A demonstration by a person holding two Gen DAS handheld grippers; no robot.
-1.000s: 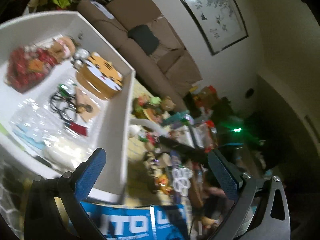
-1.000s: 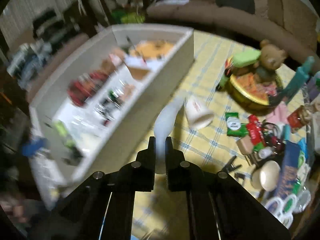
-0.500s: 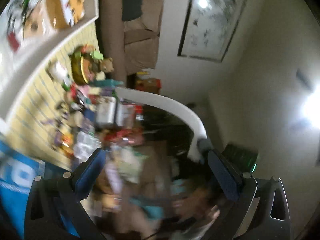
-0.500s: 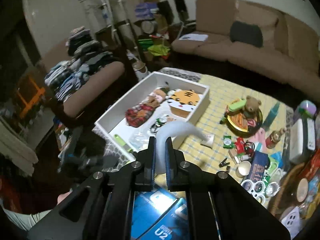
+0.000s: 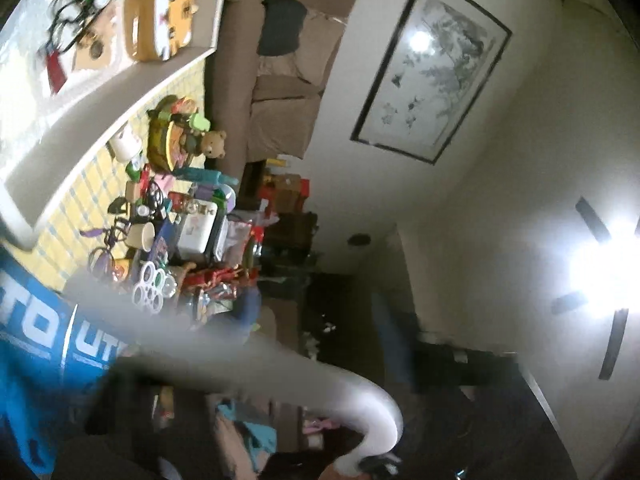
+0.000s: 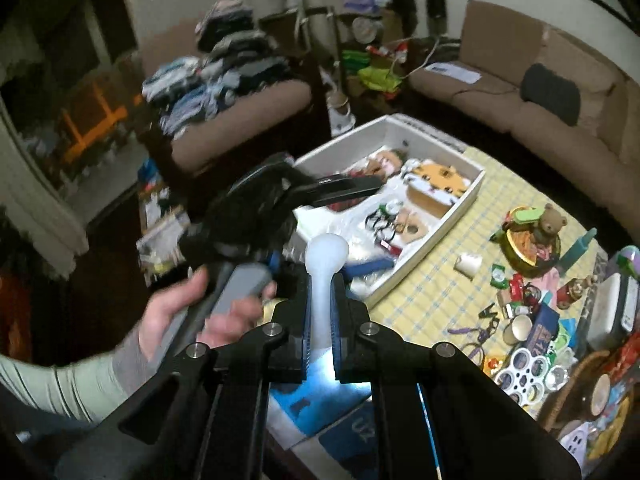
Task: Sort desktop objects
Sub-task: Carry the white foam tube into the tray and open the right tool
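Observation:
My right gripper [image 6: 320, 320] is shut on a white curved plastic piece [image 6: 326, 250] and holds it up above the table's near edge. Its rounded end sits close to my left gripper [image 6: 352, 188], whose black fingers reach over the white storage box [image 6: 460, 216]. A hand grips the left handle. In the left wrist view the white piece [image 5: 280, 376] crosses low as a blurred band. My left gripper [image 5: 320, 328] shows only smeared blue pads, closing, with a dark gap between them. The band runs just under that gap, and I cannot tell if it lies between the pads.
The box holds a tiger-face pouch [image 6: 438, 178], a doll and cables. On the yellow checked cloth [image 6: 432, 280] lie a small white cup [image 6: 468, 264], a round tin with a teddy bear [image 6: 532, 236] and several small items. A blue carton [image 6: 320, 400] lies at the near edge. Sofas ring the table.
My right gripper rose with the white piece and now looks down from higher. The left gripper rolled, its jaws narrowed, and the white piece came close across its view.

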